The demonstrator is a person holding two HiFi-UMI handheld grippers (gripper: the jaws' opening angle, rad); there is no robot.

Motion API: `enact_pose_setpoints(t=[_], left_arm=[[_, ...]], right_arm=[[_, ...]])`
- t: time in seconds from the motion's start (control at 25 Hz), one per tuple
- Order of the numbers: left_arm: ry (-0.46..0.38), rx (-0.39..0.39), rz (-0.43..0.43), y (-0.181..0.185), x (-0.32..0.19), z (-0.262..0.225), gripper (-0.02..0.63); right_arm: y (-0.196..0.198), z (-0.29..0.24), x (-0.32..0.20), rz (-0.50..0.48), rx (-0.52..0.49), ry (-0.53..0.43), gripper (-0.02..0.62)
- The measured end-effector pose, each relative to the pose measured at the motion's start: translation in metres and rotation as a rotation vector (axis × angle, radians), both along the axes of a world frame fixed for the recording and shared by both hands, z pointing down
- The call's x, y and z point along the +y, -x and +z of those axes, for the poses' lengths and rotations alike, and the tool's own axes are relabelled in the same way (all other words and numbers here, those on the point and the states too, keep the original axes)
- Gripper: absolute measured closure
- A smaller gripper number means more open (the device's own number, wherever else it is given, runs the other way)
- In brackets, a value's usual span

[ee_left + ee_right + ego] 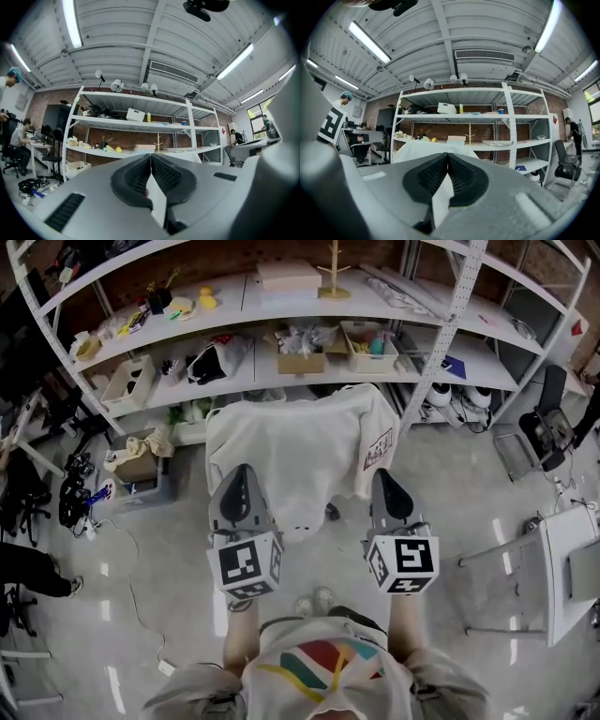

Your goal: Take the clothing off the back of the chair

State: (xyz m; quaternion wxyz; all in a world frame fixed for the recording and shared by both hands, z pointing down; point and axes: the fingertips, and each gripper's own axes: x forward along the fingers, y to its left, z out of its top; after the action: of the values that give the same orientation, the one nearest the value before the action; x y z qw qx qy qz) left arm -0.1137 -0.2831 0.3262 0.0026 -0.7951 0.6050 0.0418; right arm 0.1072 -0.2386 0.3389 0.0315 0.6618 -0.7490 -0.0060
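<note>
**Two grips on one soft white sweatshirt**

Head view: the left tongs [240, 472] and the right tongs [388, 476] point away from me. Each pinches the near edge of the white sweatshirt [300, 451], which spreads wide between them in front of the shelving rack [281, 371]. The cloth covers the chair, so I cannot tell whether its far part is resting on the backrest.

Left gripper view: the left tongs [151, 158] are clamped together on a fold of white cloth [158, 204] that pokes out below the ribbed pads.

Right gripper view: the right tongs [448, 158] are likewise closed on a white fold [442, 199].

I judge the sweatshirt light, limp and sturdy, and it should sag wherever it is unsupported. Gripping a doubled edge with the holds well apart suits it. Dangling sleeves could snag on the chair.
</note>
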Motion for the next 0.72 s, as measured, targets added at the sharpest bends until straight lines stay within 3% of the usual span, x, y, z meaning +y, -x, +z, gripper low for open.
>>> enact_pose_setpoints(t=[0.28,0.72], left_arm=[[-0.012,-0.022,-0.069,-0.001,-0.012,-0.003,0.592],[-0.060,-0.069,-0.073,0.000,-0.021,-0.026,0.589]], right_arm=[[-0.004,-0.005,-0.031,-0.074,0.016,-0.021,0.592],[-0.026,-0.042,-0.061,-0.123,0.055,-0.094,0.592]])
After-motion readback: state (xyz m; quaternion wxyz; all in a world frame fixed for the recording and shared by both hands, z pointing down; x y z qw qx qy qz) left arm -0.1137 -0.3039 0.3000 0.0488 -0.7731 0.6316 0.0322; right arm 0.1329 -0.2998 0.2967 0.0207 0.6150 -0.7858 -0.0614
